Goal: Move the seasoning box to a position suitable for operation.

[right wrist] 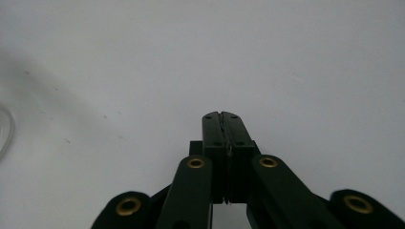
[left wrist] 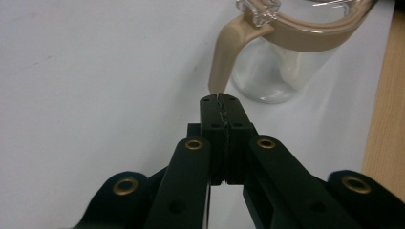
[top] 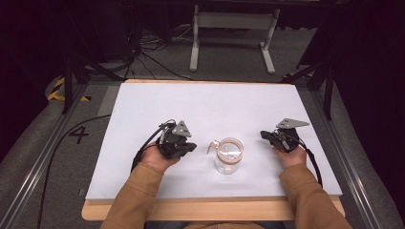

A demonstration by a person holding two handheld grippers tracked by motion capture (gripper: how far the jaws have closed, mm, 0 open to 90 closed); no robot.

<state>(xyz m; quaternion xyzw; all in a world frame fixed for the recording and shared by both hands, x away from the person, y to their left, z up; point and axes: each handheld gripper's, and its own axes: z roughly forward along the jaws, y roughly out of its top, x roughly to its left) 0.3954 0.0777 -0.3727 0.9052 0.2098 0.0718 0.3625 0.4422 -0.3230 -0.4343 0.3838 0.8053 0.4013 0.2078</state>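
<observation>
Jar [top: 229, 156], clear glass with tan rim and clasp, stood upright near the counter [top: 200, 105] front edge, at centre. Left gripper [top: 190, 147], jaws clenched on nothing, sat at the jar's 9 o'clock, tips just short of the clasp [left wrist: 224, 52]. Right gripper [top: 264, 135], jaws likewise clenched and empty, sat at 3 o'clock, apart.

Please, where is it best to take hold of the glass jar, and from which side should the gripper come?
Probably at the beige handle of the glass jar, coming from the jar's left, where the left gripper, shut, already points at the handle's lower end. The jar stands upright; the handle sticks out and curves down, thin enough for opened jaws to close across. The round glass body looks wide and slippery.
</observation>
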